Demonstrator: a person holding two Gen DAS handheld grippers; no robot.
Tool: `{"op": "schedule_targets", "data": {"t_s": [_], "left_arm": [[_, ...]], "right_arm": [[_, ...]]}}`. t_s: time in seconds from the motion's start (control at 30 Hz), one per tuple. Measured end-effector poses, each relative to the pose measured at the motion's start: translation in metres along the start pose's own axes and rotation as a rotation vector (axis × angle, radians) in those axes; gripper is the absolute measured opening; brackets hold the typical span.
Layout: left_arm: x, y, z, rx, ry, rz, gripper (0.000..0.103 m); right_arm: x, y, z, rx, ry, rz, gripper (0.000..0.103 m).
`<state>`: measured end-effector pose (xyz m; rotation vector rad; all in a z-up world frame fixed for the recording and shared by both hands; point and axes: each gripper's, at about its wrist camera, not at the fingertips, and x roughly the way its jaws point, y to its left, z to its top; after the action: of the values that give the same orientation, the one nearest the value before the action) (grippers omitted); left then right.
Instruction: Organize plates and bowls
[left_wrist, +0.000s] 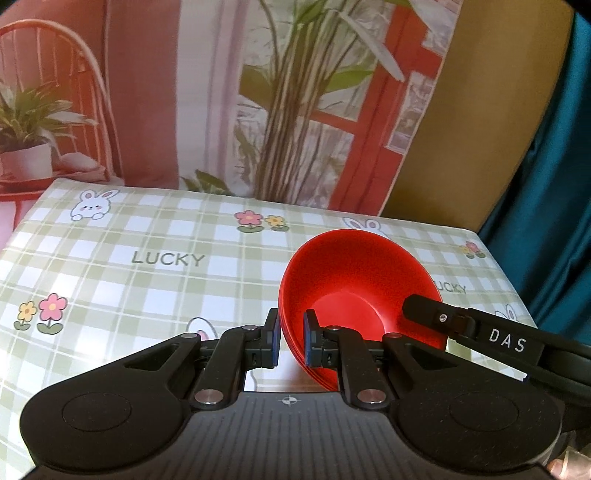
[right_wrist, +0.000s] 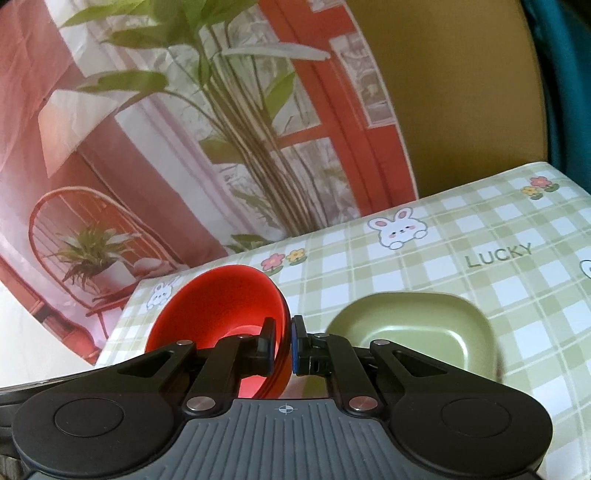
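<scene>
Checked cloth covers the table (right_wrist: 461, 280), a printed backdrop behind. Both claws grip one red bowl (left_wrist: 354, 291) by opposite rims: left claw (left_wrist: 291, 338), right claw (right_wrist: 283, 345), bowl tilted and apparently lifted. Next (my judgement): carry it to the green dish (right_wrist: 417, 325) alongside and release evenly.

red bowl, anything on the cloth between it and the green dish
Nothing visible. The red bowl is clamped at its rim by both the left gripper and the right gripper, and the checked tablecloth up to the green dish shows bare.
</scene>
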<state>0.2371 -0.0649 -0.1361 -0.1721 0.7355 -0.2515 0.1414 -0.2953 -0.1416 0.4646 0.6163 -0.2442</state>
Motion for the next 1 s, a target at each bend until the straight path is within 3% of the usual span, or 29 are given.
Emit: {"op": "schedule_targets", "data": {"t_s": [1.0], "left_arm": [[0.042,-0.068,-0.005,0.141,0.081,-0.084,0.014]], "right_arm": [[-0.024,-0.087,-0.002,0.137,-0.049,-0.071,0.008]]}}
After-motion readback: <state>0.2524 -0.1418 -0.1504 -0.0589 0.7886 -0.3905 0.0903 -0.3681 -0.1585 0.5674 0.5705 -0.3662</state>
